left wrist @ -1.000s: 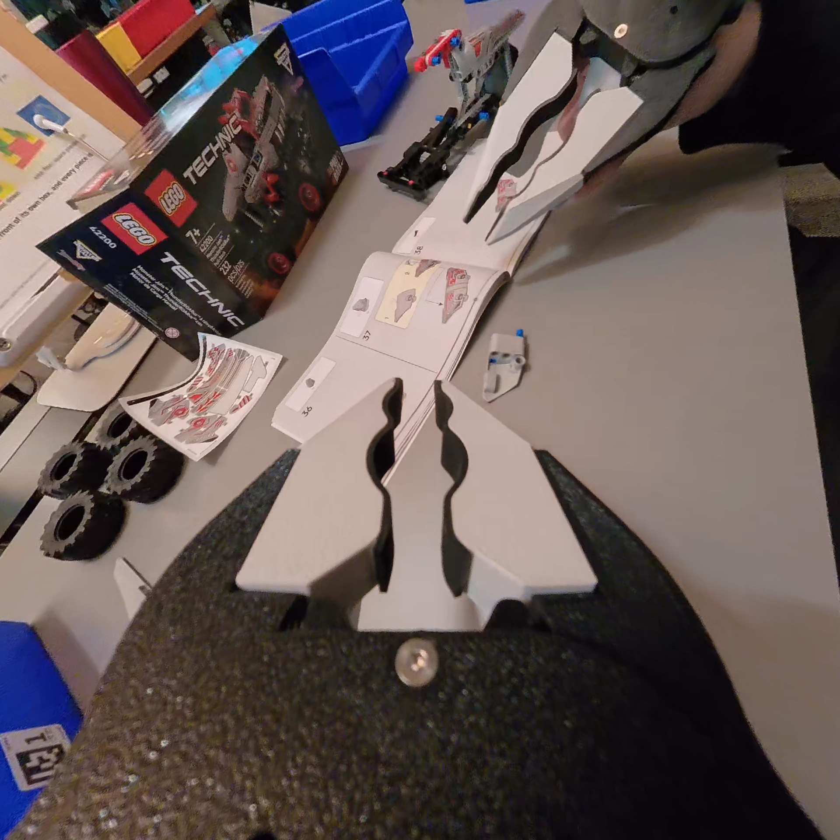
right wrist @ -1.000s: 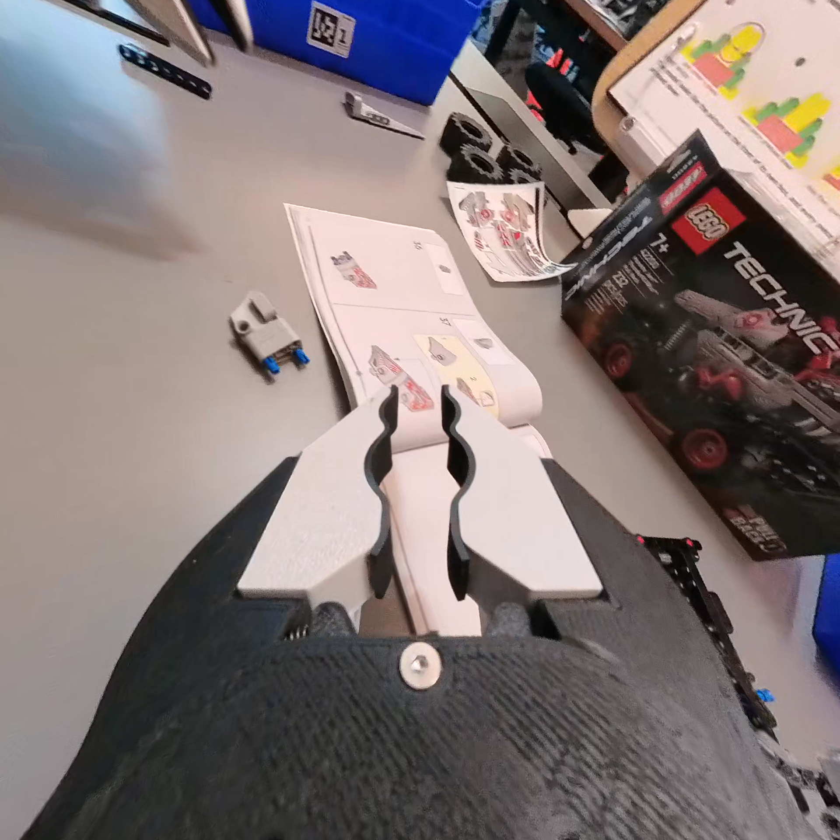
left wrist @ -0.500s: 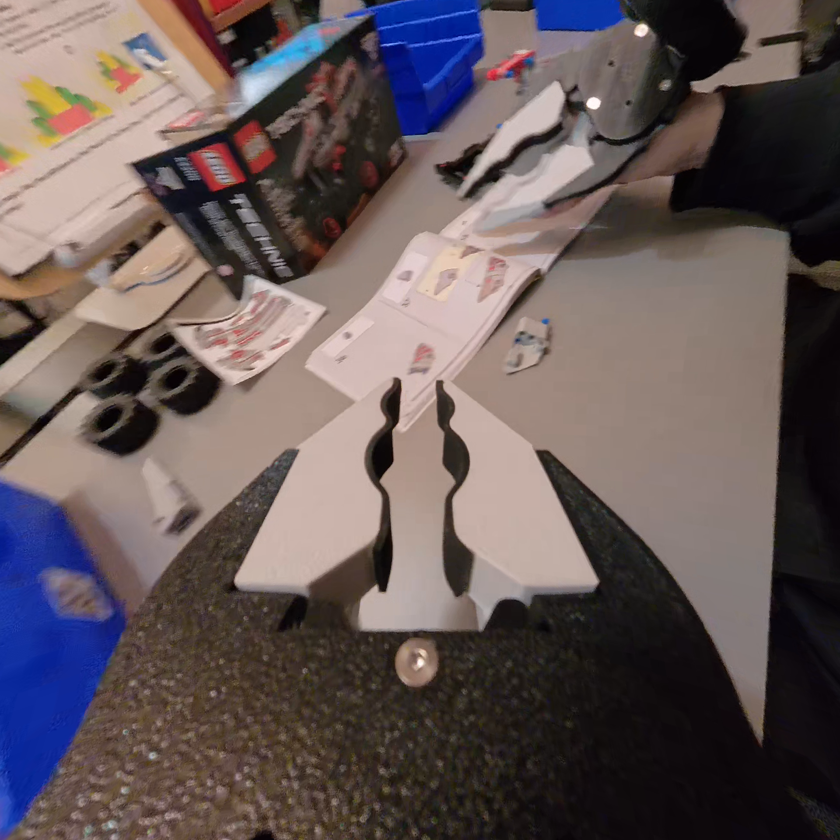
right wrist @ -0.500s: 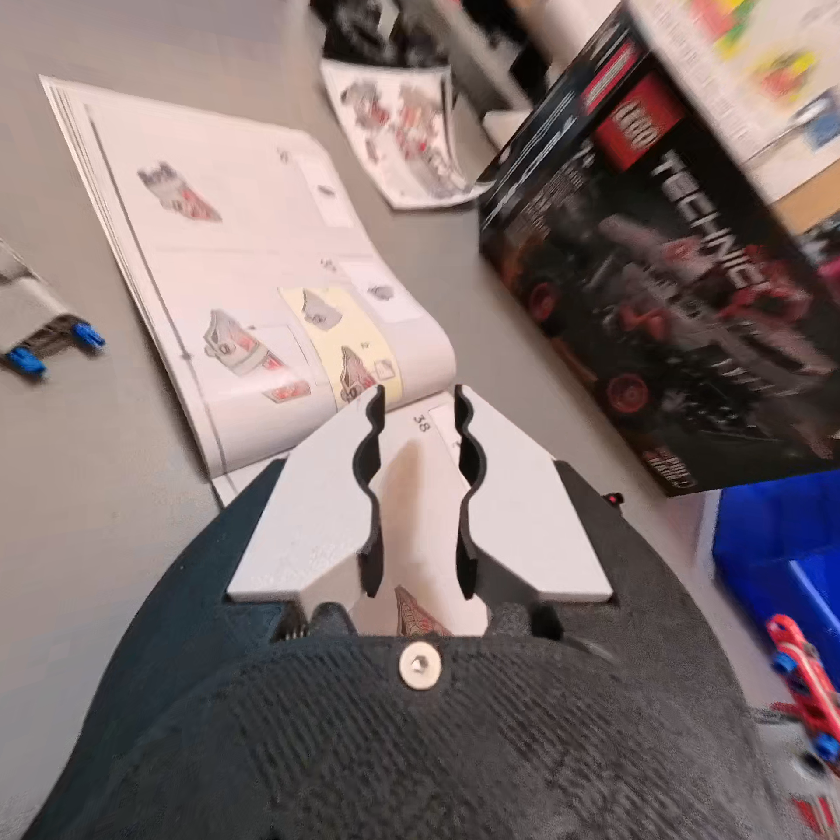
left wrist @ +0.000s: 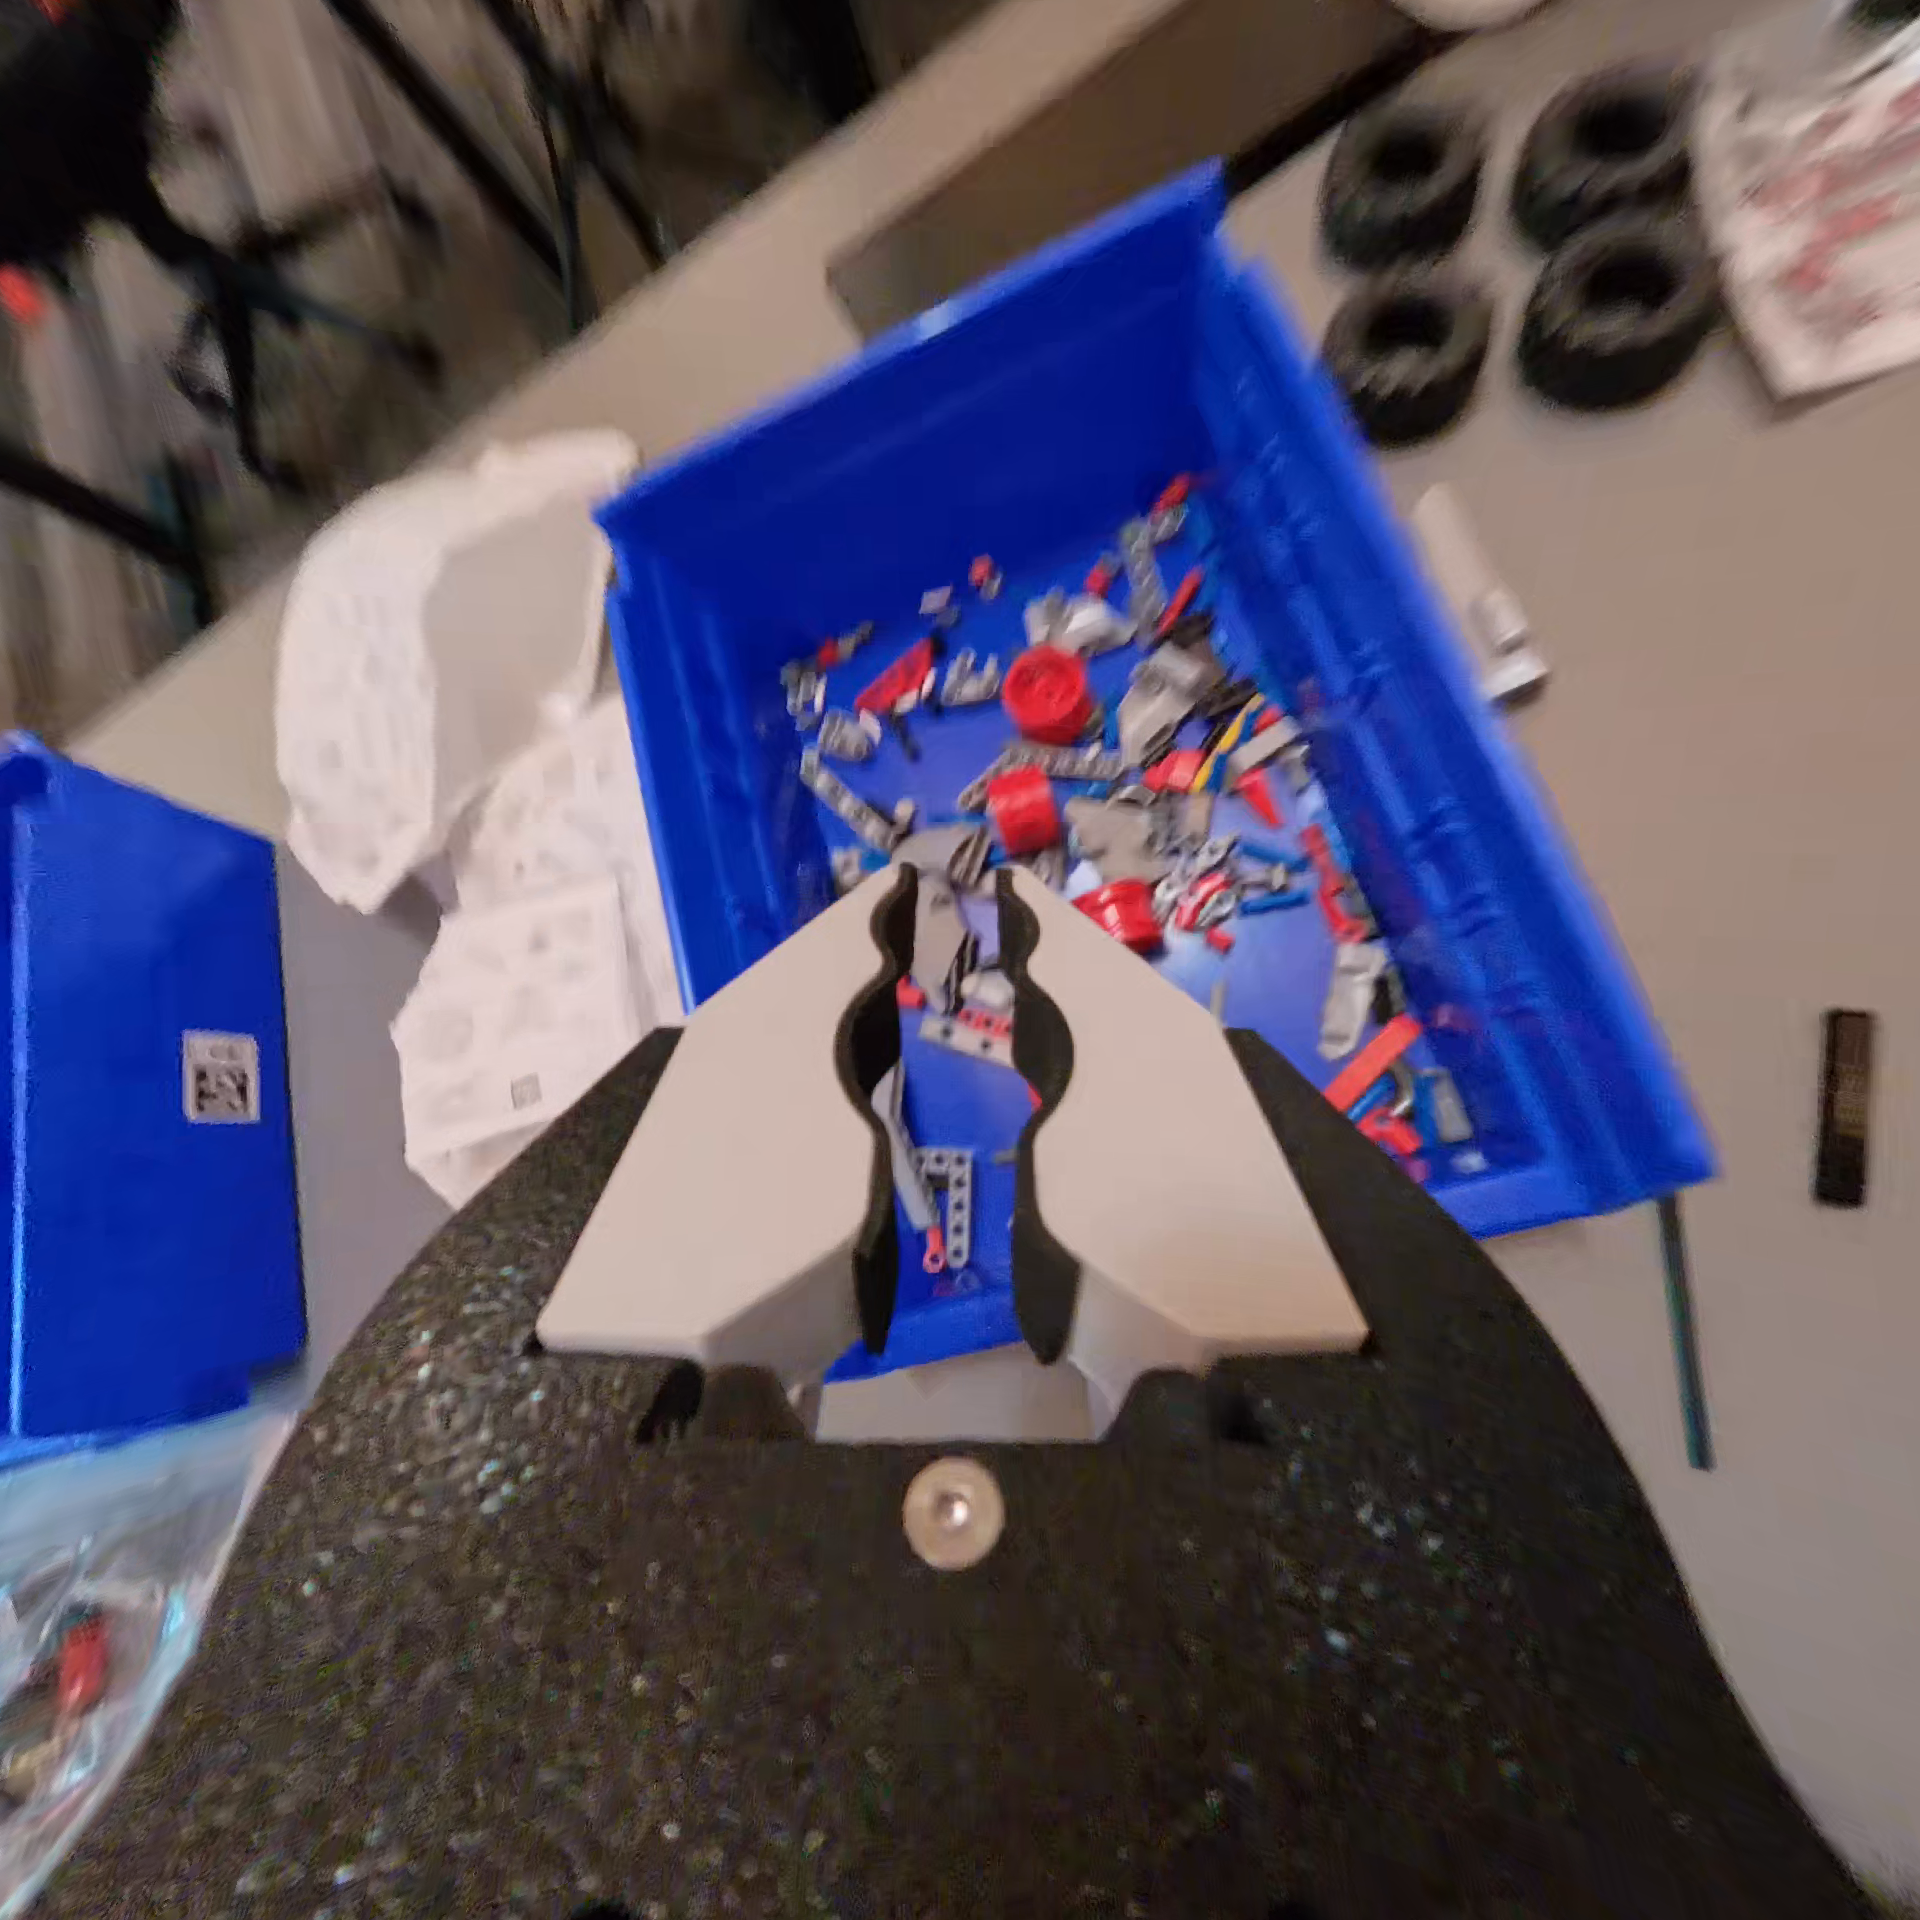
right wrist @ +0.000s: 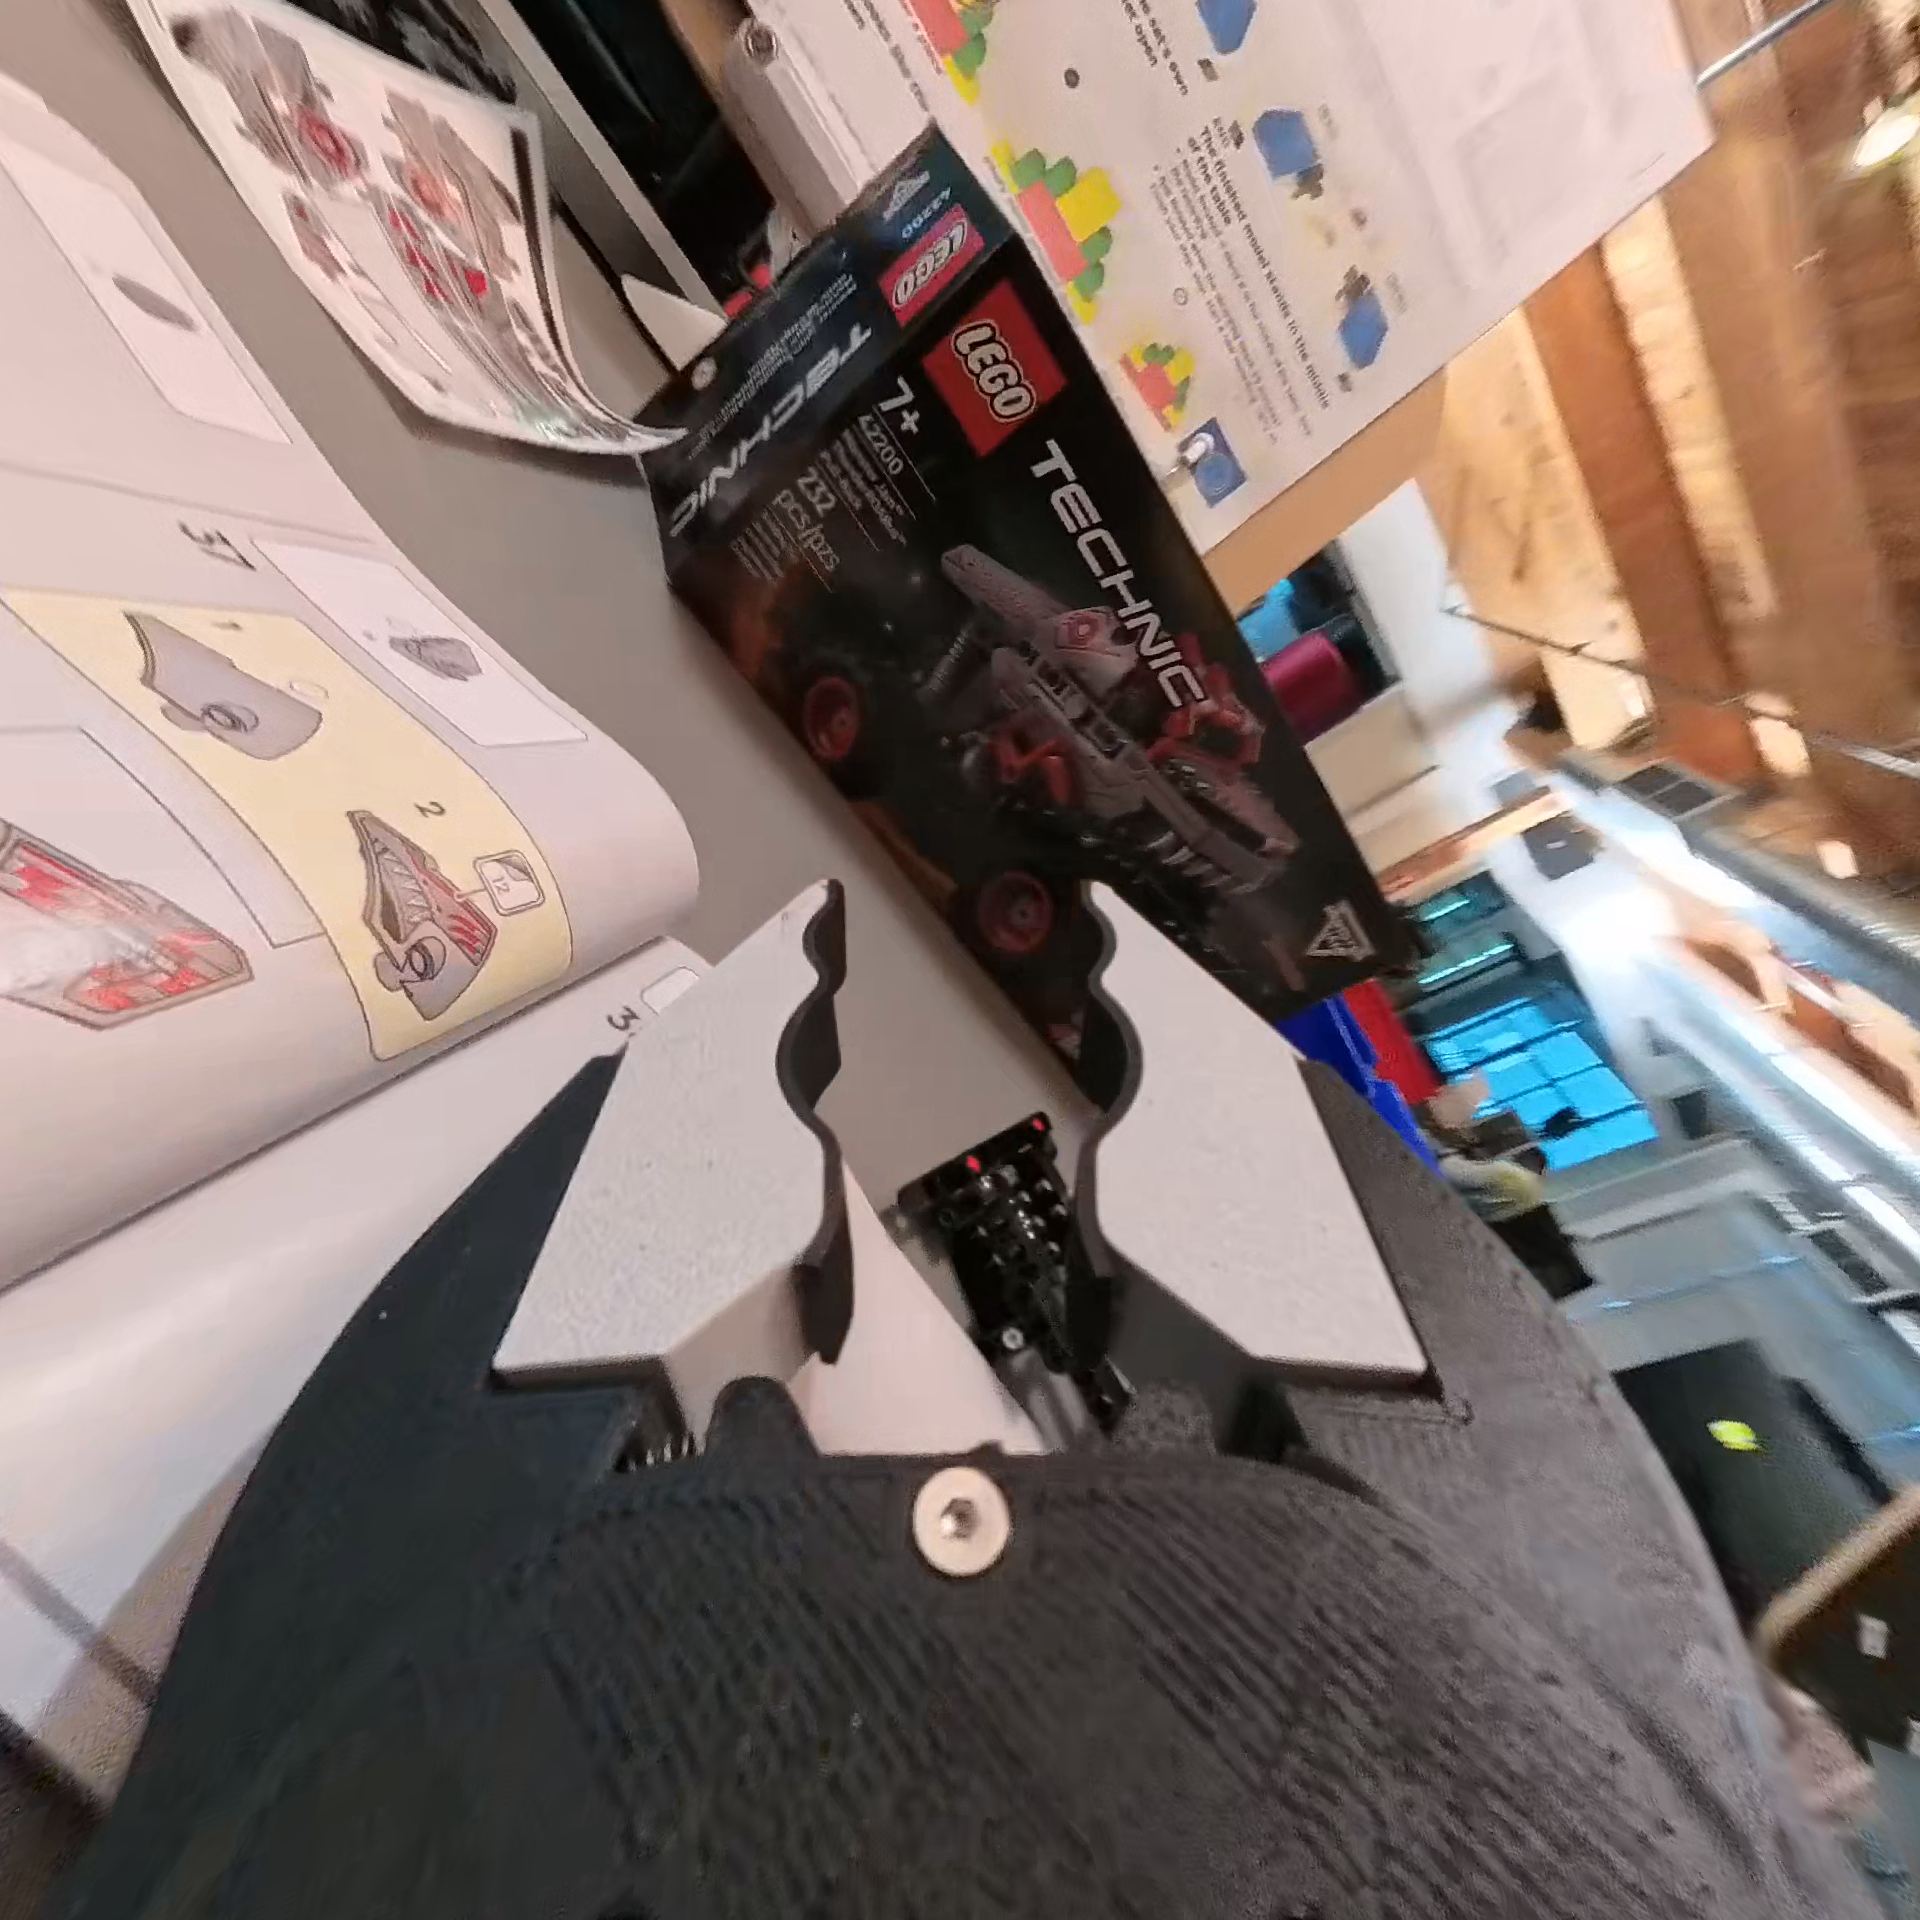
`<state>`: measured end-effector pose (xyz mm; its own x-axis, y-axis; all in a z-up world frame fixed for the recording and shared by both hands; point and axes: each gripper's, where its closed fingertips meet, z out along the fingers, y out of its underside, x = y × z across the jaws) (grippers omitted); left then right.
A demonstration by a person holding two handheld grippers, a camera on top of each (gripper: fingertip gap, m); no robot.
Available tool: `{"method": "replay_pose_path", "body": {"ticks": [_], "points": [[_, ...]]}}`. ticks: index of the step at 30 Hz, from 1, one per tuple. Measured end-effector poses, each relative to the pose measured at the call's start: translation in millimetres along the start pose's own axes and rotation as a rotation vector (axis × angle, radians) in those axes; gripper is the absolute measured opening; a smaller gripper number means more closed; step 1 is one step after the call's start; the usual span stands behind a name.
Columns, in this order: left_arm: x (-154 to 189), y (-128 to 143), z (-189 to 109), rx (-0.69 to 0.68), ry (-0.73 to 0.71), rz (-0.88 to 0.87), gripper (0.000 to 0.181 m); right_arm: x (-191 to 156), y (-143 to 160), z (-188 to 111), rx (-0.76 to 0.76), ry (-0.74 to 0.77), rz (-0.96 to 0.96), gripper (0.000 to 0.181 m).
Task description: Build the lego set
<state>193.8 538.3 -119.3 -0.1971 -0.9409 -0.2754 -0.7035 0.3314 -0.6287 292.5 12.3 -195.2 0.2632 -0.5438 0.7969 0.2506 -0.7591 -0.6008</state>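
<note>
In the left wrist view my left gripper [left wrist: 956, 888] hangs over a blue bin [left wrist: 935, 436] that holds several loose red, grey and black Lego pieces [left wrist: 1049, 748]. Its jaws stand a little apart with nothing between them. In the right wrist view my right gripper [right wrist: 966, 904] is open and tilted, low over the grey table. A black Lego chassis [right wrist: 997, 1226] shows in the gap near the base of the fingers; I cannot tell if it touches them. The open instruction booklet [right wrist: 260, 790] lies to its left and the Lego box [right wrist: 987, 623] stands just ahead.
Black tires [left wrist: 1507, 239] and a sticker sheet [left wrist: 1829, 187] lie beyond the bin. A black beam [left wrist: 1844, 1107] and a grey part [left wrist: 1486, 613] lie to its right. A second blue bin [left wrist: 135, 1091], white paper bags [left wrist: 447, 665] and a plastic bag [left wrist: 62, 1662] are to the left. Spacing between my two grippers at the tips: around 55 centimetres.
My left gripper swung away from the booklet and now points down into the blue parts bin. My right gripper moved past the booklet toward the box and chassis, and its jaws opened wider.
</note>
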Motion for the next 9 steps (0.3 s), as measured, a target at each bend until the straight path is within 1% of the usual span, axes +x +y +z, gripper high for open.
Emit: {"method": "replay_pose_path", "body": {"ticks": [2, 4, 5, 7, 9], "points": [[-10.4, 15.9, 23.4, -0.105, 0.045, -0.051, 0.012, -0.3, 0.9, -0.2, -0.005, 0.029, -0.053, 0.043], [-6.6, 29.7, 43.5, -0.205, 0.133, -0.056, 0.014, -0.4, 3.0, 1.0, -0.022, 0.039, -0.070, 0.045], [-5.4, 34.2, 52.6, -0.242, 0.155, -0.050, 0.015, 0.0, 4.6, 2.0, -0.033, 0.043, -0.076, 0.047], [-5.1, 44.4, 72.3, -0.301, 0.160, -0.054, 0.017, 1.4, 8.1, 3.0, -0.049, 0.051, -0.081, 0.047], [-3.5, 60.7, 90.1, -0.394, 0.152, -0.069, 0.021, 0.0, 9.6, 4.0, -0.058, 0.047, -0.093, 0.047]]}}
